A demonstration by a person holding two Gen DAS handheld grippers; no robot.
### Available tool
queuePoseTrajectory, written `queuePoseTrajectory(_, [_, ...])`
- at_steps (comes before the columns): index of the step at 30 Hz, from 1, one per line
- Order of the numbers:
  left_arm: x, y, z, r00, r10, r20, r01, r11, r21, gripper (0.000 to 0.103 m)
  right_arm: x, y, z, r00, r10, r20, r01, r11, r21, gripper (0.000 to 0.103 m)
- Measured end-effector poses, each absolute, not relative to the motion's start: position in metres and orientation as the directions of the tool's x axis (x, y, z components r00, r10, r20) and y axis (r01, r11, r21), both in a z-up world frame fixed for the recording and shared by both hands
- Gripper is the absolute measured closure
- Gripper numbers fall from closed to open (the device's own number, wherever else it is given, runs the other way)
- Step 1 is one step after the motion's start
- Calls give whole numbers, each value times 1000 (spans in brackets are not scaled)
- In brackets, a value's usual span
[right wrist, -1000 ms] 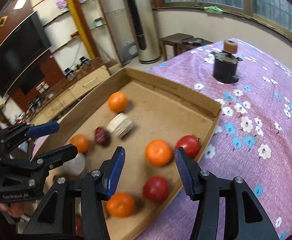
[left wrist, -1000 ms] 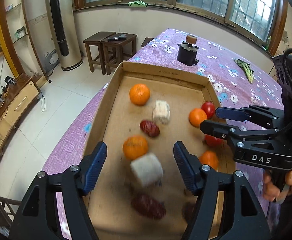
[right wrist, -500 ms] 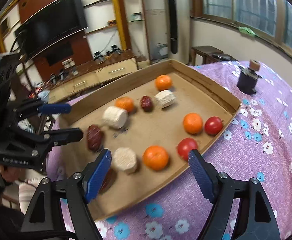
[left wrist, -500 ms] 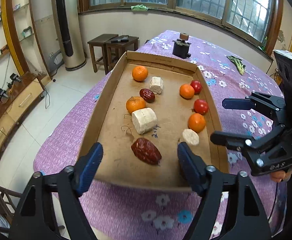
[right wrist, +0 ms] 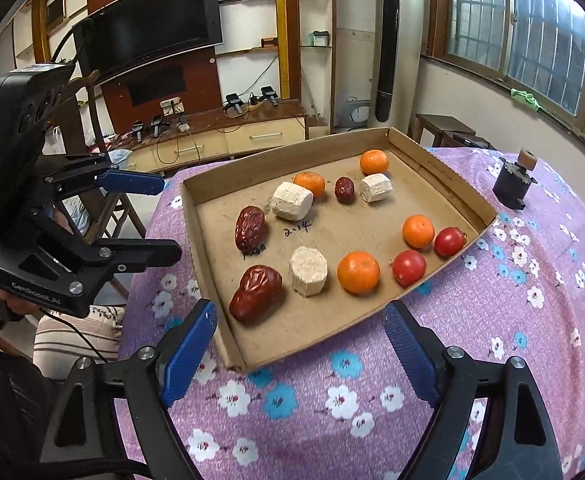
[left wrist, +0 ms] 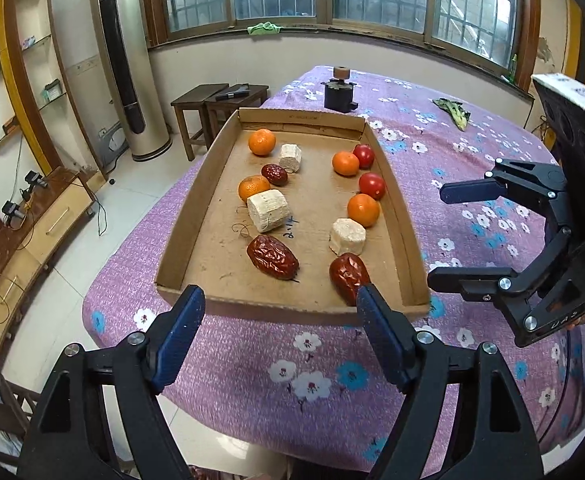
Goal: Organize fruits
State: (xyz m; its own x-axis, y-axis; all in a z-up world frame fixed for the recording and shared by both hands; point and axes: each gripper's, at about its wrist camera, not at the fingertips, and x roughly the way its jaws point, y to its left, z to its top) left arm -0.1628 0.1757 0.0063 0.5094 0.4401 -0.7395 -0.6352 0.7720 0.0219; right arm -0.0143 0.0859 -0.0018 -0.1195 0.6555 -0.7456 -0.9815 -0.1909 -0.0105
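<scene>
A shallow cardboard tray point(left wrist: 300, 118) lies on the purple flowered tablecloth. In it are several oranges point(left wrist: 363, 210), two tomatoes point(left wrist: 372, 185), three wrinkled red dates point(left wrist: 272, 256) and three pale cut chunks point(left wrist: 268, 210), in two loose rows. My left gripper point(left wrist: 278, 300) hangs open over the cloth, just short of the tray's near edge, with nothing in it. My right gripper point(right wrist: 300, 316) stands off the tray's near right corner; its jaws are opening, with nothing between them. Each gripper also shows in the other's view: left gripper point(right wrist: 168, 216), right gripper point(left wrist: 438, 236).
A small black holder point(left wrist: 338, 92) with a brown cap stands beyond the tray. A green leafy vegetable point(left wrist: 454, 110) lies at the far right. The table's left edge point(left wrist: 132, 240) drops to tiled floor, with wooden stools point(left wrist: 216, 100) behind.
Both grippers have drawn back from over the fruit to the tray's near edge. The right jaws stand much wider, the left a little wider. The whole tray now shows.
</scene>
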Motion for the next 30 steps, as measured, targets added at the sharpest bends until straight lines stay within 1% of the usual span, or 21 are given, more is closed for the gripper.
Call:
queuePoseTrajectory(11, [-169, 158, 18, 539, 437, -720, -617, 787, 16, 21, -26, 69, 3, -114, 656, -746, -976, -214, -40, 16])
queuePoseTrajectory(17, [-173, 154, 21, 549, 439, -711, -612, 791, 17, 21, -34, 67, 3, -109, 651, -751, -971, -233, -61, 16])
queuePoseTrajectory(22, [-176, 154, 21, 537, 472, -699, -625, 779, 45, 21, -39, 68, 0, -111, 646, -755, -967, -246, -68, 16])
queuePoseTrajectory(30, [-182, 159, 23, 556, 482, -678, -646, 763, 13, 21, -46, 68, -5, -116, 639, -760, -965, -255, -67, 16])
